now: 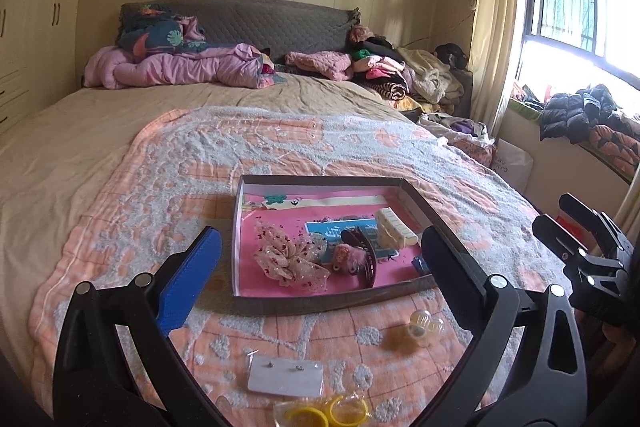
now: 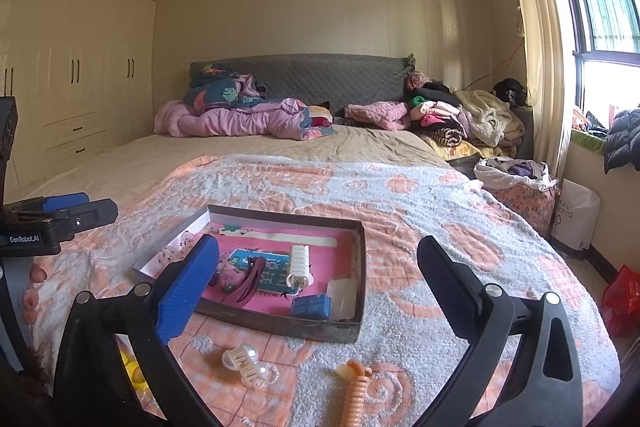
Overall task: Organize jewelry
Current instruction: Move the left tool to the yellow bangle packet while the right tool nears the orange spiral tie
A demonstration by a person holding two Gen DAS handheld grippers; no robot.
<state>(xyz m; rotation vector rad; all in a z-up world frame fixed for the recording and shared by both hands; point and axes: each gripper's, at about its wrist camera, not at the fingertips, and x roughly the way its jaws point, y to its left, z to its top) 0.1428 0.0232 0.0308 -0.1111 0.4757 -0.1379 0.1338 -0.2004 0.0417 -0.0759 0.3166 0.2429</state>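
A wide bed (image 1: 100,131) fills the room, spread with a peach and grey textured blanket (image 1: 280,143). On the blanket sits a shallow rectangular cardboard tray with a pink lining (image 2: 360,259). Inside it lie a sheer cream bow scrunchie dotted red (image 1: 289,259), a dark brown claw clip (image 1: 366,255), a cream comb-like hair clip (image 2: 299,263), a fluffy pink hair tie (image 1: 346,257) and a small blue block (image 2: 312,307).

Both the left gripper (image 1: 320,269) and the right gripper (image 2: 320,279) hover over the tray's near edge, each spread wide and holding nothing.

On the blanket in front of the tray lie a white earring card (image 1: 285,375), a pearl claw clip (image 2: 245,365), a peach coiled hair tie (image 2: 354,389) and yellow rings in a clear bag (image 1: 324,413).
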